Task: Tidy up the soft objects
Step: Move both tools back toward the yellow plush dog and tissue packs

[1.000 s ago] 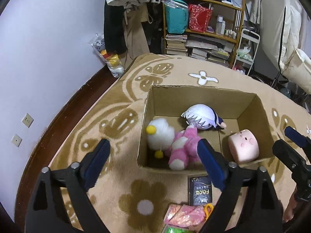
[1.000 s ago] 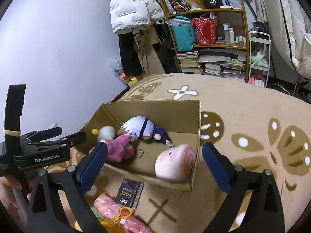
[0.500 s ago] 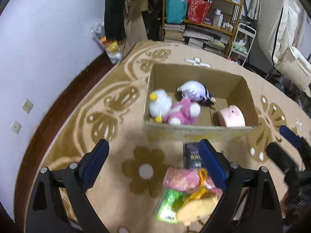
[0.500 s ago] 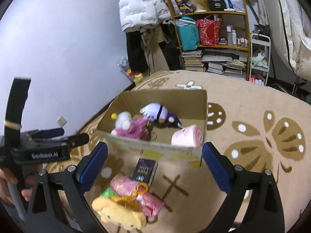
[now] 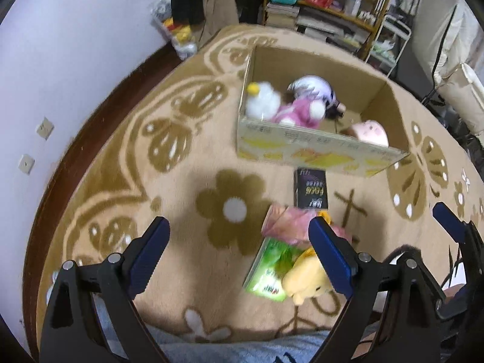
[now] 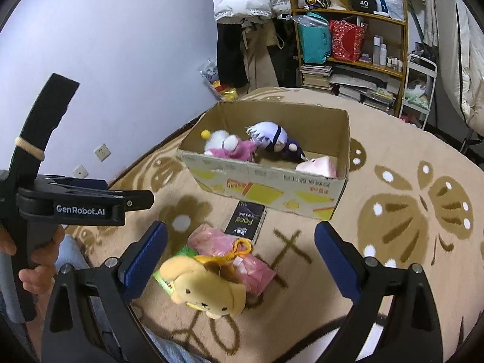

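A cardboard box (image 5: pixel 317 148) (image 6: pixel 266 187) on the rug holds a white and pink plush (image 5: pixel 272 106) (image 6: pixel 227 148), a purple-haired doll (image 5: pixel 311 87) (image 6: pixel 272 139) and a pink round plush (image 5: pixel 372 130) (image 6: pixel 317 166). In front of the box lie a yellow dog plush (image 6: pixel 208 287) (image 5: pixel 305 281), a pink packet (image 6: pixel 233 251) (image 5: pixel 290 224), a green packet (image 5: pixel 269 272) and a black packet (image 6: pixel 245 220) (image 5: pixel 311 187). My left gripper (image 5: pixel 239 254) is open and empty, above the rug left of the pile. My right gripper (image 6: pixel 242 260) is open and empty over the yellow plush.
A patterned tan rug (image 6: pixel 408 211) covers the floor. A purple wall (image 5: pixel 60 60) runs on the left. A shelf (image 6: pixel 351 45) with bags, books and bottles stands behind the box. My left gripper body (image 6: pixel 75 202) shows in the right wrist view.
Both grippers have pulled back and away from the box toward me. The pile of packets and the yellow plush has come into view between the fingers.
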Demonstrator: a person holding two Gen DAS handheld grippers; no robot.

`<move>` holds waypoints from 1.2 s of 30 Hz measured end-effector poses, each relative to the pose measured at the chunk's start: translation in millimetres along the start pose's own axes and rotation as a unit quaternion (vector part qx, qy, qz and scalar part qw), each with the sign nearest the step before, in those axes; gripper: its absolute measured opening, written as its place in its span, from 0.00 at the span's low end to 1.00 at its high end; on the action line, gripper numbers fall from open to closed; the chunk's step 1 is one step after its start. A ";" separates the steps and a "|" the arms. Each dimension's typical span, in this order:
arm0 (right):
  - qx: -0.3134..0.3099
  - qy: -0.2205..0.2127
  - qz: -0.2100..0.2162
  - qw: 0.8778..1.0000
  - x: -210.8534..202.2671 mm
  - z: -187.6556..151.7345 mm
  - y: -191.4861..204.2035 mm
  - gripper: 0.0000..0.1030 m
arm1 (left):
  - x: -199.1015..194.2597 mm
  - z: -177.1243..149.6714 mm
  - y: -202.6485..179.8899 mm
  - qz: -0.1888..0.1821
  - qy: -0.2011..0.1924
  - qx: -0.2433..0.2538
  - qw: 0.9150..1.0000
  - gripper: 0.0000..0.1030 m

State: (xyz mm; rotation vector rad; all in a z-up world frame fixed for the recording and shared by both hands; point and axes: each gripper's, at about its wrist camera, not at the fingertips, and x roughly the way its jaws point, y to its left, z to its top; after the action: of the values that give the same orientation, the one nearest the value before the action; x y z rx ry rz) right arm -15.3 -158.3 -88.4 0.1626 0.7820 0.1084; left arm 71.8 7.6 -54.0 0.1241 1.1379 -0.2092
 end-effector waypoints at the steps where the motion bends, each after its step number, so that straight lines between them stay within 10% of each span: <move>1: -0.002 0.003 0.002 1.000 0.5 -2.1 2.1 0.99 | 2.6 -2.1 1.6 -0.001 0.010 -0.003 1.000 0.89; 36: -0.051 0.223 0.073 0.971 110.1 -43.6 33.9 0.99 | 98.4 -16.0 4.6 -0.027 0.174 -0.042 0.983 0.89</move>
State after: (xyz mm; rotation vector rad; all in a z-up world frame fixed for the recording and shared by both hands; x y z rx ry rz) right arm 30.2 -103.1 -188.7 0.0981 1.2115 0.3322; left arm 98.3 5.3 -150.1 0.0547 1.4975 -0.1915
